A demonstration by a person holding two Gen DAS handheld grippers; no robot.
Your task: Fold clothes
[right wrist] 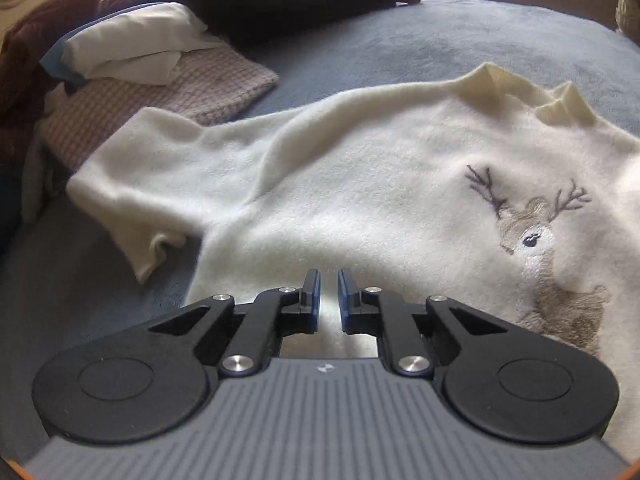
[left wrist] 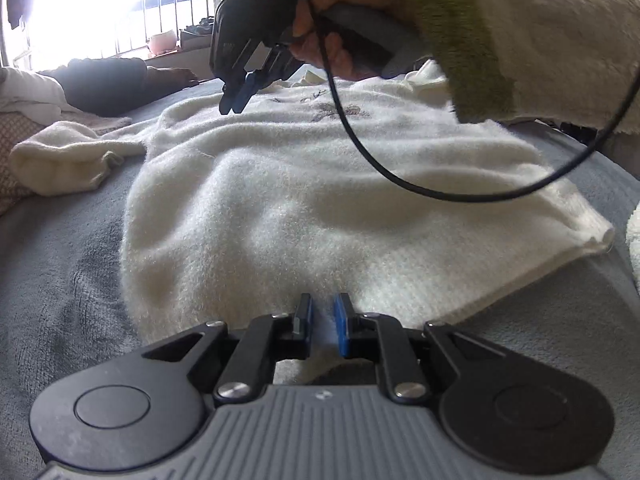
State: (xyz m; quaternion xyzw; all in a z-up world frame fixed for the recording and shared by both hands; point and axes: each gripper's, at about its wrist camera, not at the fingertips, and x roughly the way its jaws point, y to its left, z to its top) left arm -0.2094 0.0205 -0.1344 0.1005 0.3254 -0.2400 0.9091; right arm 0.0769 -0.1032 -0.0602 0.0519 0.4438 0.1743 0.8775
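White fuzzy sweater (left wrist: 304, 200) is lying spread out flat on the grey blanket (left wrist: 60, 280) covering the bed, deer stitched on the chest (right wrist: 548, 252), collar (right wrist: 532, 92) pointing toward the far edge. One sleeve (right wrist: 132, 200) is sticking out to the side w/ its cuff crumpled, reaching toward the pile at the blanket's left edge.

Left gripper (left wrist: 322, 326) is sitting right at the sweater's near hem, fingers nearly closed and pinching a bit of the white fabric between the blue pads (left wrist: 341, 328). So it's grasping the hem.

Right gripper (right wrist: 329, 300) is hovering over the sweater body, jaws pulled in tight w/ only a thin gap. Nothing's caught between them afaict, just fabric showing below. In the left cam you're seeing a hand (left wrist: 324, 28) in a green-and-cream fleece sleeve (left wrist: 520, 40) holding it above the chest area, black cable (left wrist: 440, 194) dangling across.

Other stuff: a pink checked knit (right wrist: 180, 92) w/ a white folded piece (right wrist: 136, 50) on top at the left edge, and a dark garment (right wrist: 272, 0) lying along the far edge.
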